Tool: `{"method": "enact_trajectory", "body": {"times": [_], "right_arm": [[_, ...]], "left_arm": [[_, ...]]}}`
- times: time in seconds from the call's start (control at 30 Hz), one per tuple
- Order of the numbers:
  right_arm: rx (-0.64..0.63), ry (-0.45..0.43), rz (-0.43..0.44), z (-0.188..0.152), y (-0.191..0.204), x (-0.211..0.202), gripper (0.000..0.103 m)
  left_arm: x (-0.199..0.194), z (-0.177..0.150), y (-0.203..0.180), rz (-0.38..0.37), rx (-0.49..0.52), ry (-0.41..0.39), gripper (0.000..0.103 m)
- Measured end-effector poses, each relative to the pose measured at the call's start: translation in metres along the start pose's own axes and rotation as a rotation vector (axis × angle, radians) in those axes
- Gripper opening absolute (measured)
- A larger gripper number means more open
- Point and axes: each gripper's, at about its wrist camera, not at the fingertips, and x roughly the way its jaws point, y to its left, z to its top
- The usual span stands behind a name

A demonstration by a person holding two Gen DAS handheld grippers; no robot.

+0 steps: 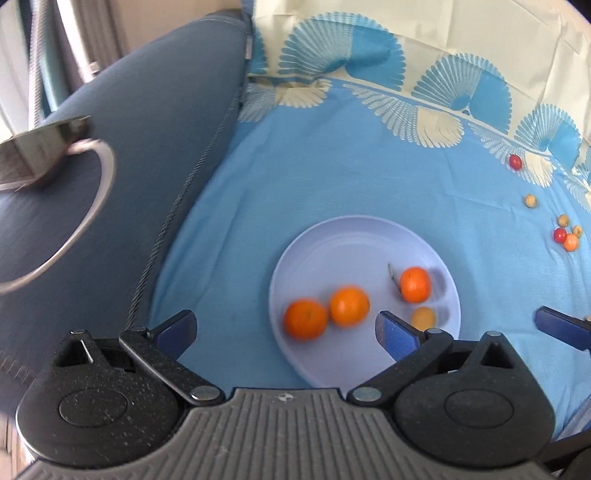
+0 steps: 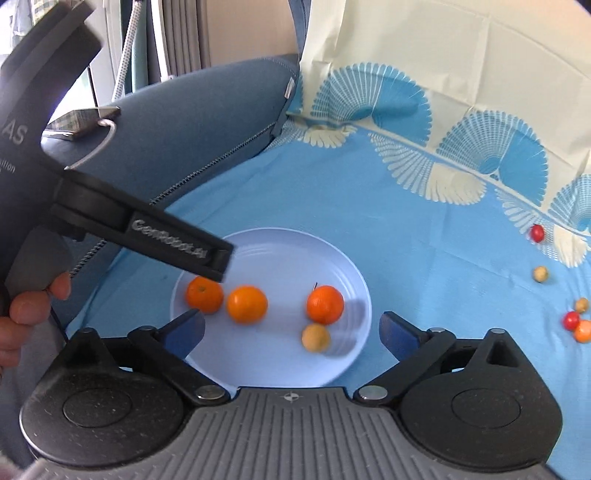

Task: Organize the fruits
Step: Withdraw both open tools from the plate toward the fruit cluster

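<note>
A pale lilac plate (image 1: 332, 251) lies on a blue patterned cloth. It holds three oranges (image 1: 349, 305) and one small yellowish fruit (image 1: 423, 318). My left gripper (image 1: 286, 326) hovers open above the plate's near left part, and its pads touch nothing. In the right wrist view the same plate (image 2: 273, 254) carries the oranges (image 2: 246, 304) and the small fruit (image 2: 316, 337). My right gripper (image 2: 291, 328) is open over the plate's near edge and holds nothing. Several small red, tan and orange fruits (image 2: 576, 321) lie loose on the cloth at the right.
A blue-grey cushion (image 1: 147, 147) rises to the left of the cloth, with a flat box and a white cable (image 1: 99, 192) on it. Cream fabric (image 1: 461, 33) hangs at the back. A person's hand (image 2: 26, 317) holds the left tool at the left edge.
</note>
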Motion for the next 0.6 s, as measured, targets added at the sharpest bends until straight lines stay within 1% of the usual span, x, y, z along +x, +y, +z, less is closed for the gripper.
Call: {"method": "enact_trajectory", "body": {"times": [0.1,0.17,0.27,0.37,0.47,0.6], "right_arm": [[0.027,-0.012,-0.001,-0.006,0.004,-0.026,0.102],[0.028,-0.027,-0.036,-0.009,0.011,-0.04,0.102],[-0.016,-0.087,-0.065,-0.011,0.022,-0.06,0.102],[-0.048,-0.163,-0.073,-0.012,0.026,-0.079,0.102],[-0.048,-0.216,-0.105,-0.015,0.029,-0.099,0.102],[-0.019,-0.254,-0.13,-0.02,0.029,-0.118,0.102]], "left_arm": [[-0.019,-0.011,0.005,0.008,-0.025,0.001,0.103],[-0.031,-0.016,0.01,0.016,-0.031,-0.022,0.103],[-0.048,-0.02,0.013,0.033,-0.037,-0.06,0.103],[-0.068,-0.026,0.015,0.019,-0.051,-0.083,0.103],[-0.087,-0.035,0.012,0.005,-0.046,-0.113,0.103],[-0.11,-0.05,0.005,0.0,-0.029,-0.153,0.103]]}}
